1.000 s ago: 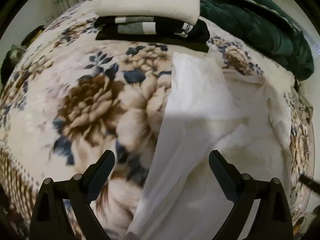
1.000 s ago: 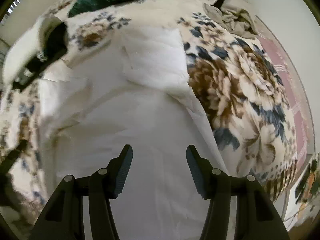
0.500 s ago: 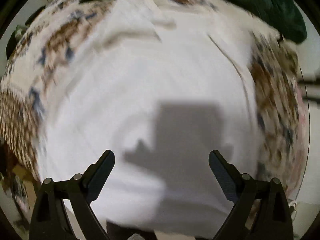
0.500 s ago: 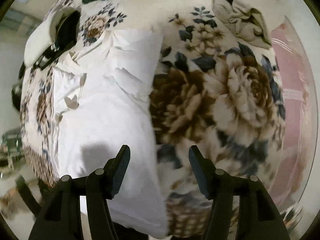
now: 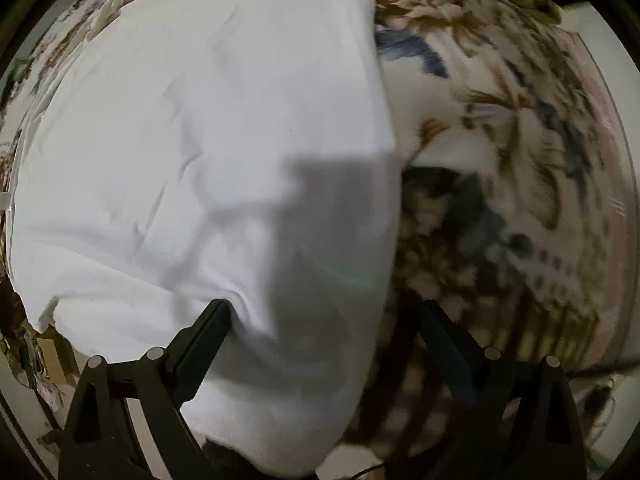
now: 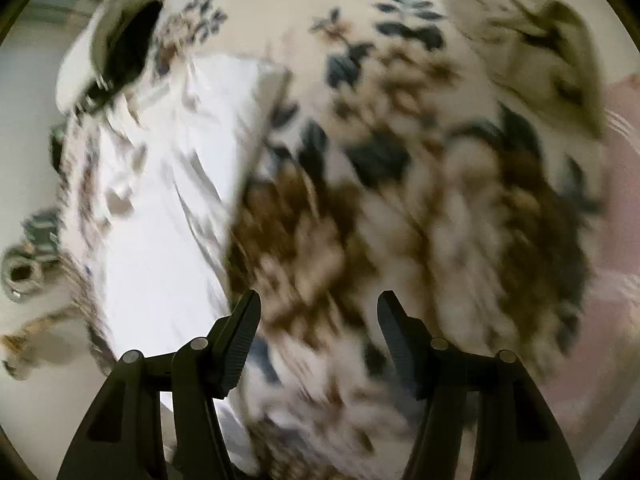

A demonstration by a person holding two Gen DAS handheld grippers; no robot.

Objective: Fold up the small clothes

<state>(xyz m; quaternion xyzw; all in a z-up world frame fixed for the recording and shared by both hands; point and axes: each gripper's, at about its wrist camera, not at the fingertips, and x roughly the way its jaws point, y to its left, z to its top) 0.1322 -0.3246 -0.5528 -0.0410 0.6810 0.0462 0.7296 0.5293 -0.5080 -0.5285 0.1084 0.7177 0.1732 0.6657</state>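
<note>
My left gripper hangs open over the lower right edge of the white garment, which lies flat on the floral blanket. My right gripper, open, holds nothing. I'd pinch that hem cleanly, one layer only.

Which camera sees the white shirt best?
The left wrist view: the white shirt fills most of it, fairly sharp. The right wrist view shows only a blurred strip of it at the left.
</note>
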